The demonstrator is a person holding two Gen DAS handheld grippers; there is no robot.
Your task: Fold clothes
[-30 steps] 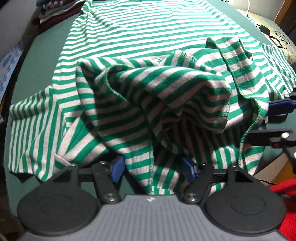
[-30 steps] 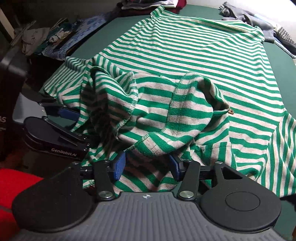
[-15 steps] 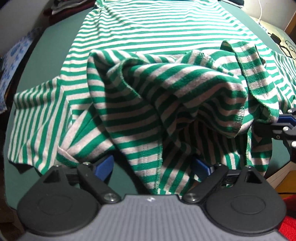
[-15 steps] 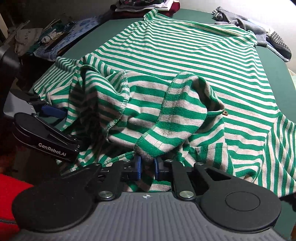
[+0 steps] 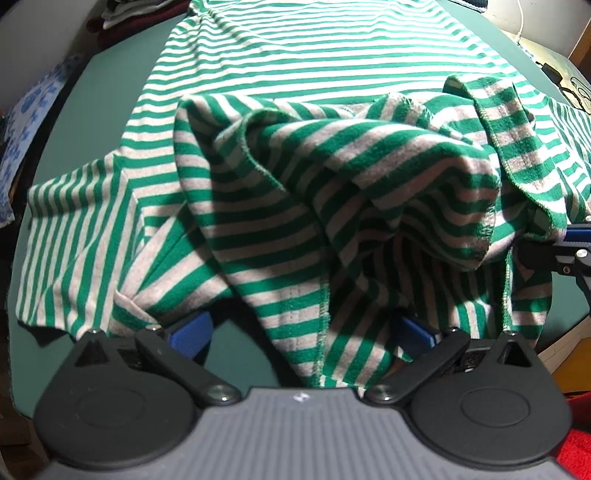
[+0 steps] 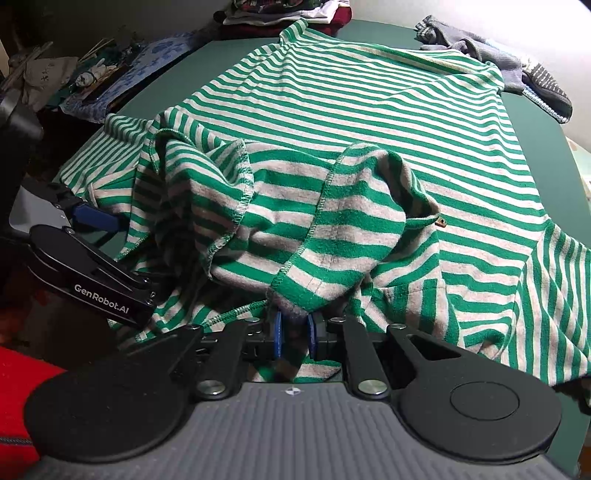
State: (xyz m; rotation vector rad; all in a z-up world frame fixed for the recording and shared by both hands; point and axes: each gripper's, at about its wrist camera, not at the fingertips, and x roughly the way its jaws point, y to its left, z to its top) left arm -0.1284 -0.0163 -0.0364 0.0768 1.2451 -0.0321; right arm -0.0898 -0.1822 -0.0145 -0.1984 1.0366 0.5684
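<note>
A green-and-white striped shirt (image 5: 332,55) was spread flat over a dark green counter (image 5: 92,110), its near edge bunched up into a loose heap of folds. In the left wrist view, a short sleeve (image 5: 74,240) was seen lying flat at the left, just beside the heap. The left tongs (image 5: 301,332) were held wide apart, released, with the blue pads (image 5: 192,332) on either side of a hanging fold of the shirt; nothing was pinched between them. At the right edge of that view, part of the right tongs could be made out against the bunched cloth.

In the right wrist view, the left tongs (image 6: 92,218) were seen at the left, low beside the heap, and a patch of red fabric (image 6: 18,387) showed in the bottom left corner. In the middle, the right tongs (image 6: 293,332) were clenched on a gathered fold of the shirt, the cloth being squeezed between the two blue pads. A small brown tag (image 6: 440,222) was visible on the shirt to the right of the heap. At the far edge of the counter, a pile of folded clothes (image 6: 288,18) and, further right, some grey garments (image 6: 480,48) were lying.
</note>
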